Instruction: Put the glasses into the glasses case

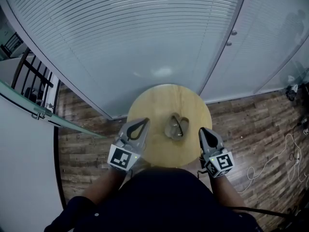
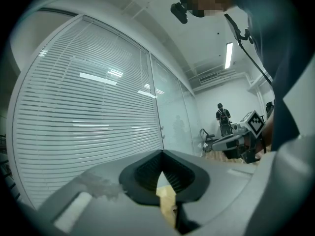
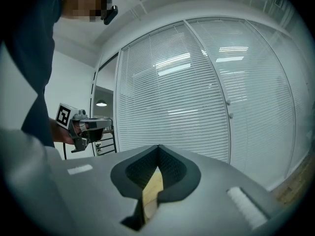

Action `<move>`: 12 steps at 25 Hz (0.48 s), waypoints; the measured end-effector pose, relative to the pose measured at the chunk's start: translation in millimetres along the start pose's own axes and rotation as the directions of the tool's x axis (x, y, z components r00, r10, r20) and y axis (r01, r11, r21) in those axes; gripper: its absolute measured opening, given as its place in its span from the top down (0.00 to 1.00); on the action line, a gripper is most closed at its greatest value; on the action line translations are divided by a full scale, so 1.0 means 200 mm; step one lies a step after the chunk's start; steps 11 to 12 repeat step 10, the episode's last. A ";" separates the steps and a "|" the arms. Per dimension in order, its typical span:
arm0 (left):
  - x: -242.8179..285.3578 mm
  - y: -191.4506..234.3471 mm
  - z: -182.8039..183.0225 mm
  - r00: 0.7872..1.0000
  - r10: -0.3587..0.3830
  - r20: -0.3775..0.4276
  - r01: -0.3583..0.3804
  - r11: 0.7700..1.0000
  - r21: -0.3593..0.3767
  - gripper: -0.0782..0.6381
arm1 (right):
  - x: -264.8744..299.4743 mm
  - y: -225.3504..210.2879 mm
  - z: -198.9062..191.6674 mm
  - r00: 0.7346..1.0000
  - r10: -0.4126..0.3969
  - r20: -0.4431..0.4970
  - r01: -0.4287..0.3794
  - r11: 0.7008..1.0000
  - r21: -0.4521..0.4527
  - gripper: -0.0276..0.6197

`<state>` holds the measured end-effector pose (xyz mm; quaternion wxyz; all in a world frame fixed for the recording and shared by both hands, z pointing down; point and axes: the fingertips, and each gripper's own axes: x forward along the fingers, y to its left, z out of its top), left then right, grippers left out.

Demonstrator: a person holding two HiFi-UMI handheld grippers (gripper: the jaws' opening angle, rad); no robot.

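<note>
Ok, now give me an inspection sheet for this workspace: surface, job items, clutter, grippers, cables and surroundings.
Surface: round wooden table, mostly bare.
Job's things: one small greyish item near the table's middle, presumably the glasses and case; too blurred to tell apart.
Clutter: nothing seen.
Grippers: left gripper and right gripper both shut and empty, either side of the item, apart from it.
Cables: white cable loose on the wooden floor at the right.
Surroundings: slatted blinds behind glass beyond the table; black railing at the left.
</note>
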<state>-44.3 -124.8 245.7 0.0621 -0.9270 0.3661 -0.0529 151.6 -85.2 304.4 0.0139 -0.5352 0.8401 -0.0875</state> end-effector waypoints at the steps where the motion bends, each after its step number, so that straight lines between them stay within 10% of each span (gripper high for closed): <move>1: -0.01 0.00 0.00 1.000 0.003 0.001 -0.003 1.000 -0.003 0.89 | 0.01 0.02 0.00 1.000 0.007 -0.008 -0.007 1.000 -0.003 0.94; 12: -0.06 0.04 -0.03 1.000 0.026 0.000 -0.026 1.000 0.001 0.89 | 0.05 0.07 -0.07 0.998 0.054 -0.035 -0.056 0.997 -0.057 0.95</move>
